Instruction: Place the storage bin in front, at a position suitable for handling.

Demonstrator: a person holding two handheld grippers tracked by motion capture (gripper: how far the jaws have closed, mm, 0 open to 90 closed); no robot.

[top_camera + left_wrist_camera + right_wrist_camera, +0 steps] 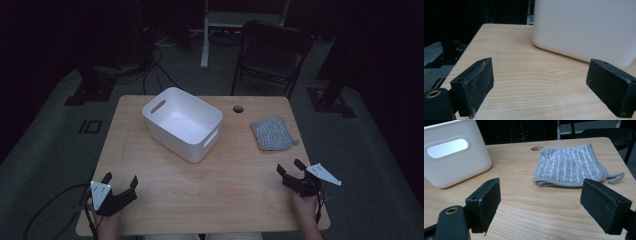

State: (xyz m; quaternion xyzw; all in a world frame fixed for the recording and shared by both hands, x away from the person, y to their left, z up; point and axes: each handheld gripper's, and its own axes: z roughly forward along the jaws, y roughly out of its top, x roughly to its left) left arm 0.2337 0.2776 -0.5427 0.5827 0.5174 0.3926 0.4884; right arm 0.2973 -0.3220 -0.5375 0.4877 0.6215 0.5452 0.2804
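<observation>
A white plastic bin [183,122] with slot handles stands empty near the middle of the wooden table [165,190]. A folded grey striped cloth [272,133] lies flat to its right. My left gripper [120,180] rests low at the table's front left corner, open, nothing between its jaws; the bin's wall [586,27] is ahead of it. At the front right my right gripper [290,166] is open too, pointing at the cloth [570,166], which lies a short way beyond its jaws, with the bin [451,152] to the left.
A round cable hole [238,108] is in the table near the far edge. A dark folding chair [272,52] stands behind the table. Cables and stand bases lie on the grey floor around it.
</observation>
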